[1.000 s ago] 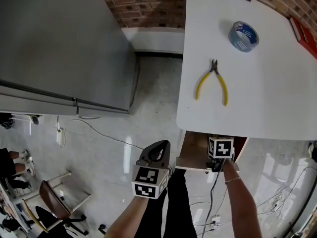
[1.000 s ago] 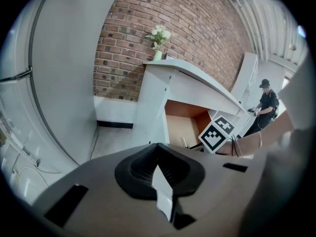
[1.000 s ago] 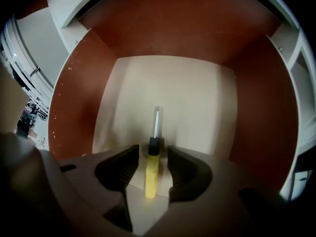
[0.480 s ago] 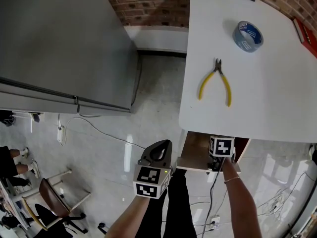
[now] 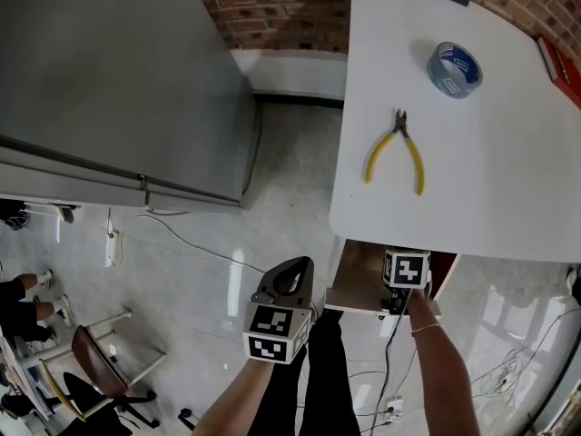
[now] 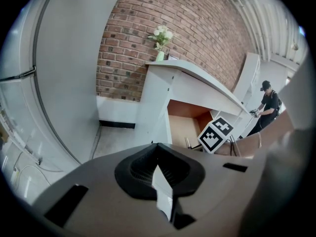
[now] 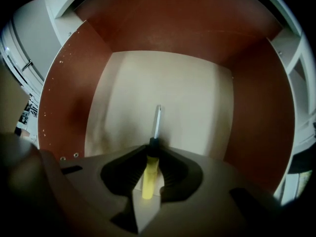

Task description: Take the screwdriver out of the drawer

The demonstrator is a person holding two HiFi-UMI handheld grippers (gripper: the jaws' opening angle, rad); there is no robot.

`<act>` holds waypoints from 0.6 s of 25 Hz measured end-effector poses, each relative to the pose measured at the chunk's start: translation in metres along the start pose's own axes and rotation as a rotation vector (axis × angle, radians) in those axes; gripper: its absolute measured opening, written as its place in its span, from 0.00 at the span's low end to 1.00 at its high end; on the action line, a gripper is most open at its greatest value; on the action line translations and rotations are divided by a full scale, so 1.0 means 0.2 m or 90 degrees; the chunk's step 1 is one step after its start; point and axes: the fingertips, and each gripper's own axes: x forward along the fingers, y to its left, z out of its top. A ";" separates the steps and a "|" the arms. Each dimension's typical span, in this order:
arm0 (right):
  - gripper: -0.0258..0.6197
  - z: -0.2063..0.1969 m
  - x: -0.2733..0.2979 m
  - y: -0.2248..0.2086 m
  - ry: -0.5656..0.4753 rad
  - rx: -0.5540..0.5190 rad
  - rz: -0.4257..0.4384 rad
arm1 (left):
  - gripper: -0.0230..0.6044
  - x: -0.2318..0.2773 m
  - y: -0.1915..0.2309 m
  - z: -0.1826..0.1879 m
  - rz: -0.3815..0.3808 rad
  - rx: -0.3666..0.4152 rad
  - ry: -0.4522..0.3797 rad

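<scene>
1. The table [image 5: 472, 134] lay above the open drawer [image 5: 356, 284], as before.
2. The left gripper [image 5: 289, 275] hung just left of the drawer, unmoved, jaws together on nothing.
3. The right gripper [image 7: 150, 157] reached down into the drawer. Its jaws had just been closing and now pinched the screwdriver [image 7: 152, 151] by its yellow handle.
4. The screwdriver lay on the drawer's pale floor.

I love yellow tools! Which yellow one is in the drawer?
The yellow-handled screwdriver with the thin metal shaft is in the brown wooden drawer; the yellow-handled pliers lie up on the white tabletop.
</scene>
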 end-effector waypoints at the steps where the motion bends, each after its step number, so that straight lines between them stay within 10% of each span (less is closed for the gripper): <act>1: 0.16 0.00 0.00 0.01 0.001 -0.004 0.002 | 0.03 0.00 0.00 0.00 0.001 0.000 -0.001; 15: 0.16 0.01 -0.20 0.02 -0.043 0.014 0.017 | 0.03 -0.08 -0.02 0.05 -0.007 0.011 -0.014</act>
